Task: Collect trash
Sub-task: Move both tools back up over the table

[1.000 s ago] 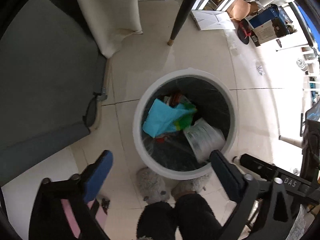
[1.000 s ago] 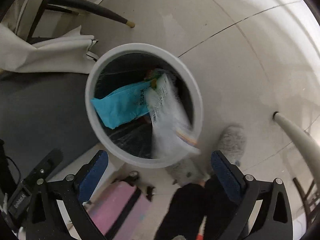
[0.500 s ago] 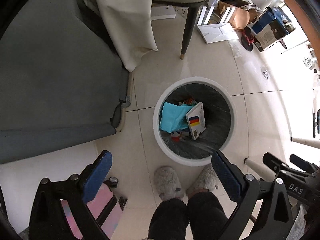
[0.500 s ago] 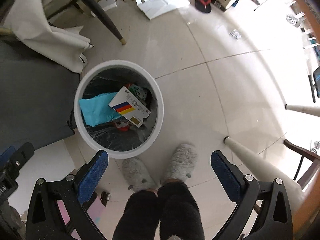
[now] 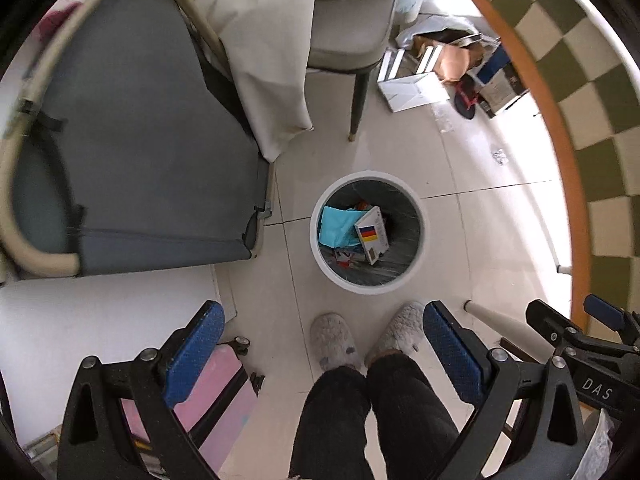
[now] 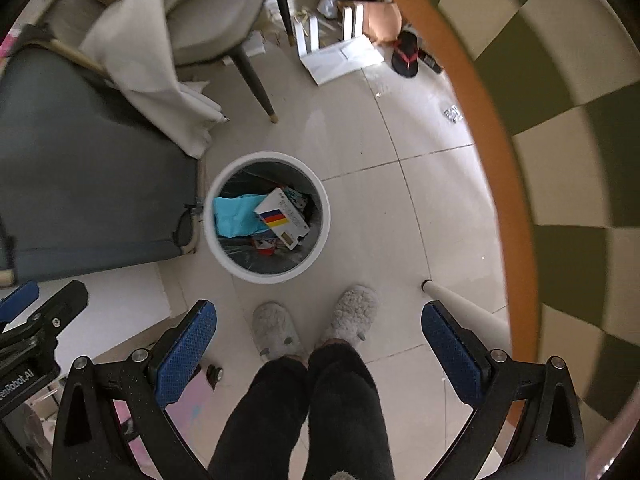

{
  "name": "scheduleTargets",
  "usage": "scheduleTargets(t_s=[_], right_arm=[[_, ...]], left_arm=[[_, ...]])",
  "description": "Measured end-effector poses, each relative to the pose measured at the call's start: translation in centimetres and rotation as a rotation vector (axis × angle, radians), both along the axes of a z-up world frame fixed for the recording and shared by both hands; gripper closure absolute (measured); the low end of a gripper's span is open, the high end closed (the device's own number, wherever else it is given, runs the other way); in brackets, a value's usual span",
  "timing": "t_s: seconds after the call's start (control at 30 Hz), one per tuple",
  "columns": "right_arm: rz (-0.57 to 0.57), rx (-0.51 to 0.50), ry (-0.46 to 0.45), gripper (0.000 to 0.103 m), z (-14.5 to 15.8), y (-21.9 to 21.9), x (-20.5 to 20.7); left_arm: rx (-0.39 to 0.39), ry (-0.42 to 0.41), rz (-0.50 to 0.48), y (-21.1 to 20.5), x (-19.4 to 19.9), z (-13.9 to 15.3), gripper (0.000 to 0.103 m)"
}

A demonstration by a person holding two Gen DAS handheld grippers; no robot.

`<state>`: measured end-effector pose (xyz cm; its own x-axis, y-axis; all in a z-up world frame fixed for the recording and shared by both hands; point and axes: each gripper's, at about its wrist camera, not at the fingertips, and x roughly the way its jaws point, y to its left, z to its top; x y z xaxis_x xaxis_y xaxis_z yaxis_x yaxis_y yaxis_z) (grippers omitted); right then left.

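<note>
A round white trash bin [image 5: 416, 256] with a dark liner stands on the tiled floor, far below both grippers; it also shows in the right wrist view [image 6: 320, 240]. Inside lie a white packet with blue, red and yellow stripes [image 5: 372, 234] [image 6: 282, 218], a turquoise bag [image 5: 334, 226] [image 6: 234, 216] and smaller scraps. My left gripper [image 5: 320, 356] is open and empty. My right gripper [image 6: 320, 352] is open and empty. Both are held high above the floor, near the person's legs.
A grey cushioned seat [image 5: 132, 160] is left of the bin. A chair draped in white cloth [image 5: 276, 40] stands behind it. A round table edge with checked cloth [image 6: 500, 160] is at right, its white leg [image 6: 460, 304] near the slippers [image 6: 348, 316]. Boxes and papers [image 5: 416, 88] lie beyond.
The striped white packet dropped out of the right gripper into the bin. Both grippers rose well above the bin, so the bin looks smaller and the table edge came into view.
</note>
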<state>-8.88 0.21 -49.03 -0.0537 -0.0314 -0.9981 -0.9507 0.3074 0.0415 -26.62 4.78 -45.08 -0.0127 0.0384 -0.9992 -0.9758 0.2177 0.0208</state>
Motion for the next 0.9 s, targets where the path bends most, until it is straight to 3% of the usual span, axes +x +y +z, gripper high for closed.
scheduleTargets(t_s=[0.3, 0.53, 0.73, 0.9], right_arm=[[-0.022, 0.066, 0.038, 0.000, 11.8, -2.6, -0.5], [-0.139, 0.175, 0.120, 0.000, 20.6, -4.3, 1.8], [-0.300, 0.278, 0.109, 0.000, 26.3, -5.5, 9.5], [-0.456, 0.292, 0.029, 0.000, 28.6, -7.9, 20.9]], left_arm=[[0.077, 0.025, -0.052, -3.2, 0.3, 11.0, 0.001], [0.242, 0.014, -0.106, -3.4, 3.0, 20.1, 0.001], [0.339, -0.015, -0.220, -1.7, 11.4, 24.5, 0.001], [0.371, -0.032, -0.341, -0.6, 22.0, 26.0, 0.001]])
